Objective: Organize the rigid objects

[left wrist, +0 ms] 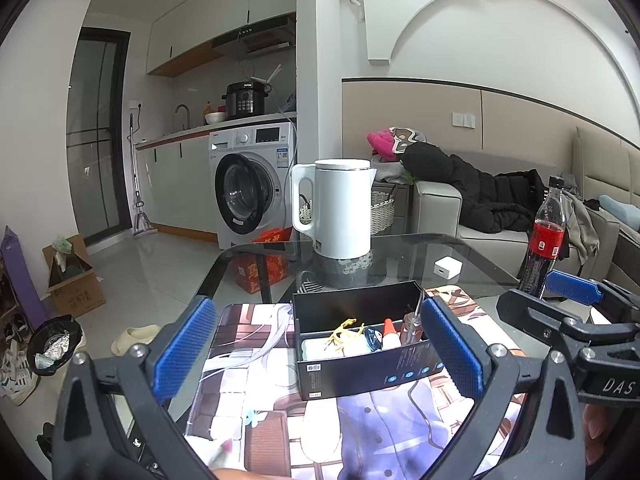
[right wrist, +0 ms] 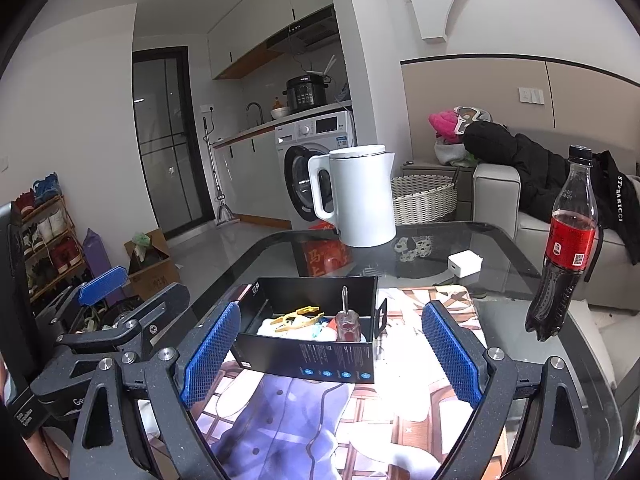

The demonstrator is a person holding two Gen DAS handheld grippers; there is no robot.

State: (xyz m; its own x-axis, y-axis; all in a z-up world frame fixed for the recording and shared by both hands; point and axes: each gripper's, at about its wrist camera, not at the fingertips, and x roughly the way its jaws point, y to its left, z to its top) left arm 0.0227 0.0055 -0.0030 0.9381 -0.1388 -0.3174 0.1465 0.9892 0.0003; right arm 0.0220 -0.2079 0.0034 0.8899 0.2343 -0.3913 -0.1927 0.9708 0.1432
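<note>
Desk: a dark glass desk (right wrist: 500, 240) with a picture mat (right wrist: 304, 420) lying on its near part.
Box: a black box (right wrist: 320, 356) with no lid sits on the mat, in the middle, just past both grippers.
In the box: a yellow clip (right wrist: 298, 316), a small screwdriver (right wrist: 345, 318) with a clear handle standing up at the right end, and a little white bottle (left wrist: 390, 334) with a red tip.
Left gripper (left wrist: 320, 354): its jaws are wide open and hold nothing. The near part of the box sits between the blue pads, and I cannot tell if the right pad touches it.
Right gripper (right wrist: 334, 354): its jaws are wide open too and hold nothing. The box is between the pads, with a clear gap on the right side.
Kettle: a white kettle (right wrist: 356, 196) stands at the far side of the desk.
Plug: a small white plug block (right wrist: 464, 265) lies to the right of the kettle.
Bottle: a cola bottle (right wrist: 564, 248) with a red label stands at the right, well apart from the box.
</note>
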